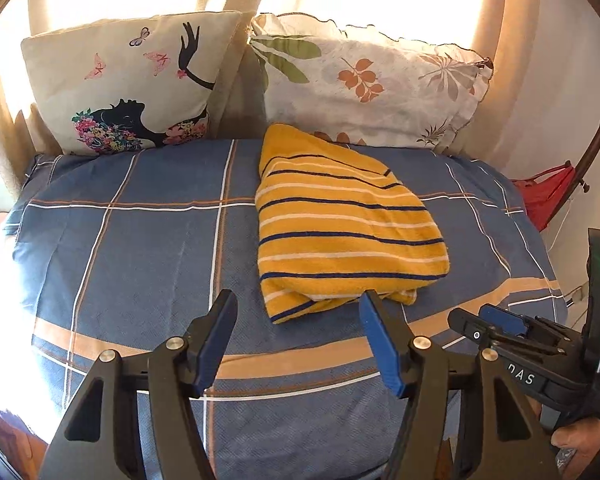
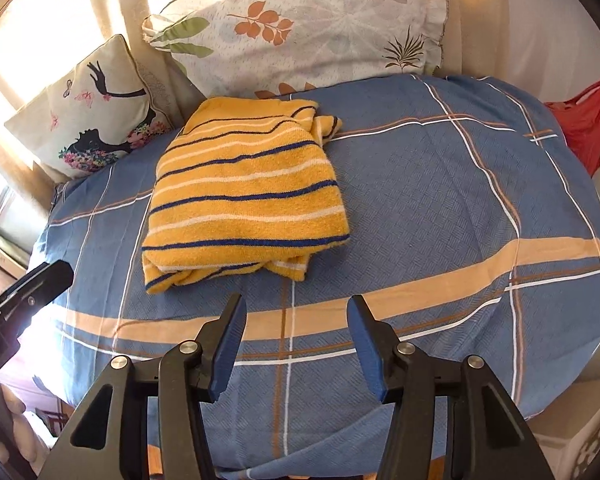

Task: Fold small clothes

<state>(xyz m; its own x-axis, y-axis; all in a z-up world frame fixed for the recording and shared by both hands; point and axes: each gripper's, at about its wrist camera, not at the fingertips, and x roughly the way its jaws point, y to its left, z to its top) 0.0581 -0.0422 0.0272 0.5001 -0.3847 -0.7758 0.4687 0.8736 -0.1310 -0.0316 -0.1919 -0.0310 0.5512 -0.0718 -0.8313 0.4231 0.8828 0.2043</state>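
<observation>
A yellow garment (image 1: 340, 224) with navy and white stripes lies folded into a thick bundle on the blue checked bed cover (image 1: 140, 248). It also shows in the right wrist view (image 2: 244, 196), left of centre. My left gripper (image 1: 298, 308) is open and empty, just in front of the garment's near edge. My right gripper (image 2: 296, 312) is open and empty, a little nearer than the garment and to its right. The right gripper also shows at the right edge of the left wrist view (image 1: 500, 320).
Two pillows lean at the back: a butterfly-print one (image 1: 128, 84) on the left and a leaf-print one (image 1: 372, 80) on the right. A red bag (image 1: 548, 196) hangs past the bed's right edge. Bright curtains hang behind.
</observation>
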